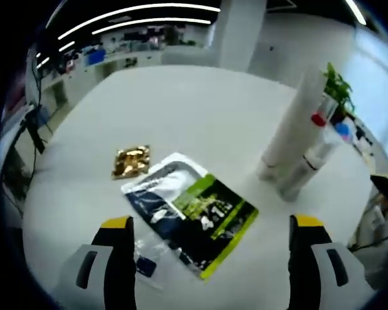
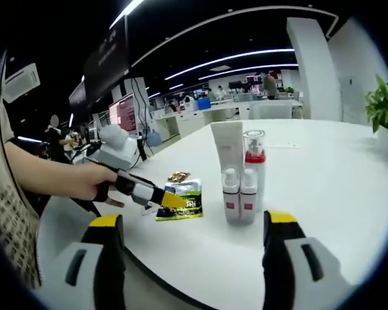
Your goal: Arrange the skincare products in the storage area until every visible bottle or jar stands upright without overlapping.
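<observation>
On the white table [image 1: 181,110] a group of skincare products stands upright: a tall white tube [image 1: 294,123], a clear bottle with a red collar [image 1: 318,120] and small white pump bottles [image 1: 302,173]. The right gripper view shows the same tube [image 2: 229,147], red-collared bottle [image 2: 254,155] and two pump bottles [image 2: 239,194] close together. A green, black and white sachet [image 1: 191,216] lies flat just ahead of my left gripper [image 1: 211,223], which is open and holds nothing. My right gripper [image 2: 194,221] is open, short of the bottles. A hand [image 2: 84,181] holds the left gripper [image 2: 171,200] over the sachet [image 2: 184,205].
A small gold foil packet [image 1: 130,161] lies beside the sachet, and a clear packet with a blue patch [image 1: 145,265] sits by my left jaw. A potted plant [image 2: 383,106] stands at the table's far side. Desks and monitors fill the office behind.
</observation>
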